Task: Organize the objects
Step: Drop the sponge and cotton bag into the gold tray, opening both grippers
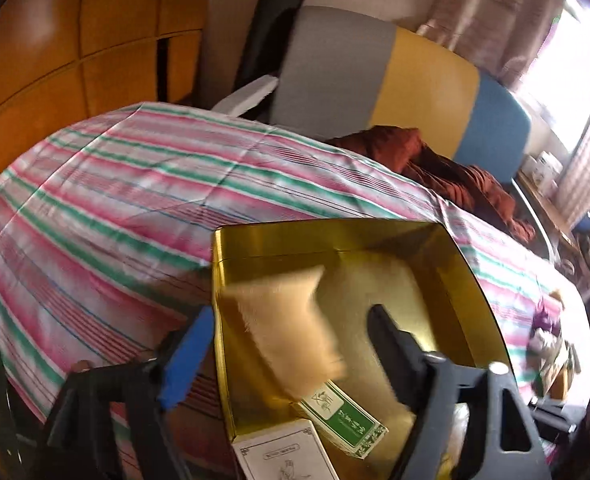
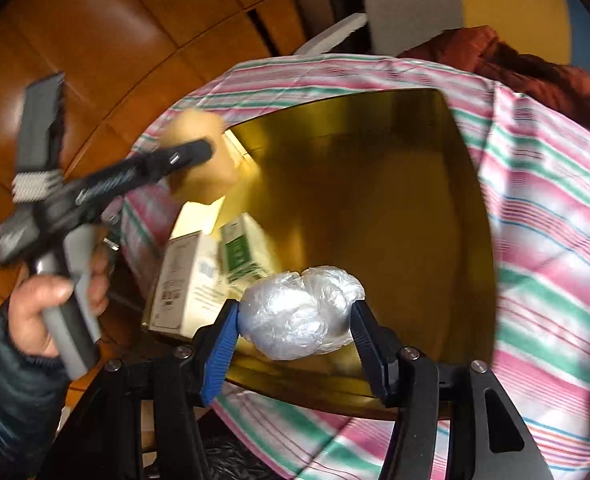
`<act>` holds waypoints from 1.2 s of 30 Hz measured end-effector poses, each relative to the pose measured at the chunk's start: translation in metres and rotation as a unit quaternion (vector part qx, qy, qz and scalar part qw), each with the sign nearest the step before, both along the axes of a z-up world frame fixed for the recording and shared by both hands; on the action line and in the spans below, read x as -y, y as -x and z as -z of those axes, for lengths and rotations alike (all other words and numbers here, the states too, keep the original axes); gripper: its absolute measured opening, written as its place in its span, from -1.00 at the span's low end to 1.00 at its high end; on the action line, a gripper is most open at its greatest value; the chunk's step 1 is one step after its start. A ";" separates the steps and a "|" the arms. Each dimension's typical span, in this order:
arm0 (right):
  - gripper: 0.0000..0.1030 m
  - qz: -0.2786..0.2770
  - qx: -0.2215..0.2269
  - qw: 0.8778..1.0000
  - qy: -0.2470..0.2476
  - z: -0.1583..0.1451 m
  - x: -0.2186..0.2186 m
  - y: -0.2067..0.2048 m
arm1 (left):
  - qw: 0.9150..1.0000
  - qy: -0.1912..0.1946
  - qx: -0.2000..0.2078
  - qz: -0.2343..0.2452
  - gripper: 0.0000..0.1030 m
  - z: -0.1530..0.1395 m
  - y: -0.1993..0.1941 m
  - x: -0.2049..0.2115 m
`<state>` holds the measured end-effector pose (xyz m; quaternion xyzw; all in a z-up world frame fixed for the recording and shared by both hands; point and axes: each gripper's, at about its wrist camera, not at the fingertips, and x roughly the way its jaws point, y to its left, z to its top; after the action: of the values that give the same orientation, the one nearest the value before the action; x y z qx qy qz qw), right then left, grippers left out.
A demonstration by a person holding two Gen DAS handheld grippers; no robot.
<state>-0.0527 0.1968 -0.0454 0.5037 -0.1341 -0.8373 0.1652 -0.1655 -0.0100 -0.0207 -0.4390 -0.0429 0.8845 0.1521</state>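
The right hand-held gripper (image 2: 295,330) grips a plastic-wrapped bundle (image 2: 301,312) over the near rim of the gold box (image 2: 395,184), ready to drop in. At its left wall, the left hand-held gripper (image 1: 283,344) gapes; a tan pouch (image 1: 291,324) falls loose toward the cartons (image 1: 343,420).

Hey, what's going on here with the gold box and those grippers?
A person is packing small things into an open gold box on a striped cloth. The left hand-held gripper is open, with a tan pouch blurred between its fingers over the box. The right hand-held gripper is shut on a clear plastic bundle over the box's near edge. Two small cartons already lie inside.
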 end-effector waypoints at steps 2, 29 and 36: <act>0.36 -0.009 0.003 1.000 0.018 0.001 0.002 -0.002 | 1.000 -0.015 0.000 -0.010 0.60 -0.002 -0.004 0.007; 0.95 0.125 -0.214 0.944 -0.216 -0.046 -0.003 -0.078 | 0.996 0.027 -0.077 -0.030 0.60 -0.034 -0.124 -0.012; 0.96 0.117 -0.175 0.961 -0.181 -0.038 -0.011 -0.078 | 0.997 0.020 -0.081 -0.004 0.60 -0.038 -0.137 -0.023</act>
<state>0.0258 0.2083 -0.0074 0.3518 -0.0070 -0.9360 -0.0073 -0.0289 0.0129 0.0177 -0.3686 -0.0149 0.9185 0.1425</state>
